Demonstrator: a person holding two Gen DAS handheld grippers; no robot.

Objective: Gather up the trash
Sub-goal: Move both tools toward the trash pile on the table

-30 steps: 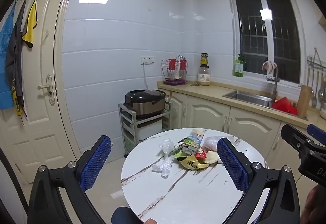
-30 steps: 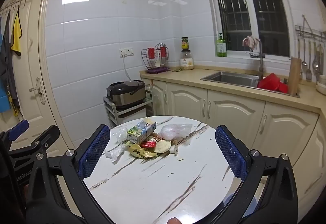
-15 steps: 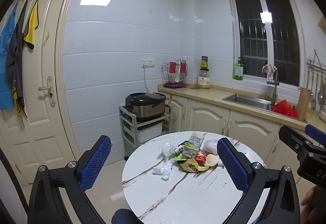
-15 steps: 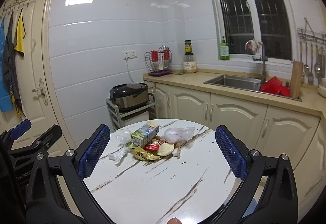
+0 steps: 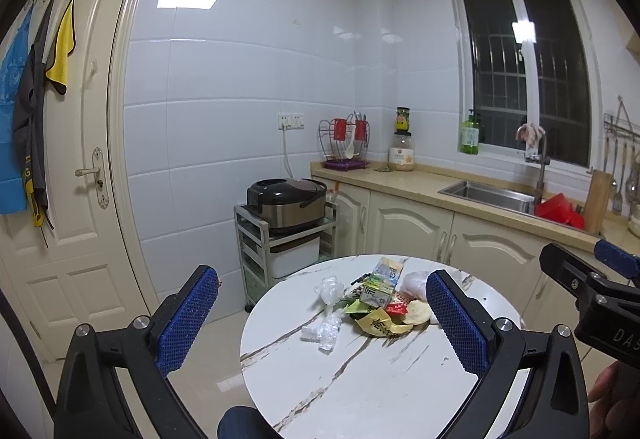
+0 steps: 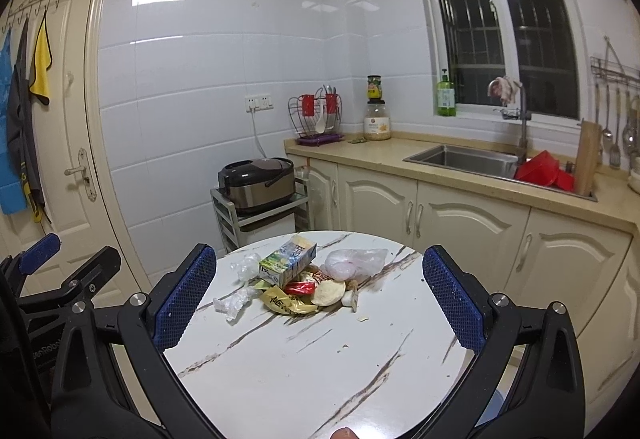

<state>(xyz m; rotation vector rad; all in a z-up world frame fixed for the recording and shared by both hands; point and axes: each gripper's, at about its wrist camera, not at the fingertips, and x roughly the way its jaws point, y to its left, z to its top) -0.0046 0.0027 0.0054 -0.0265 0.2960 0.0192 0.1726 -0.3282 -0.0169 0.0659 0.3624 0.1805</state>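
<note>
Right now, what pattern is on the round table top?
White marble table top with brown veins, clearest in the right wrist view.

Your round white marble bench (image 6: 304, 367) carries one heap of trash toward its far side: a drink carton (image 6: 287, 265), a yellow wrapper (image 6: 282, 301), a red wrapper (image 6: 300, 288) and a pale round wafer (image 6: 329, 293). You have a knotted clear bag (image 6: 352, 262) lying right of the carton. Crumpled clear plastic (image 6: 234, 302) lies to the left.

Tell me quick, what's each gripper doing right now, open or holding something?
Left gripper: open, holding nothing, above the table.
Right gripper: open, holding nothing, facing the trash.
</note>
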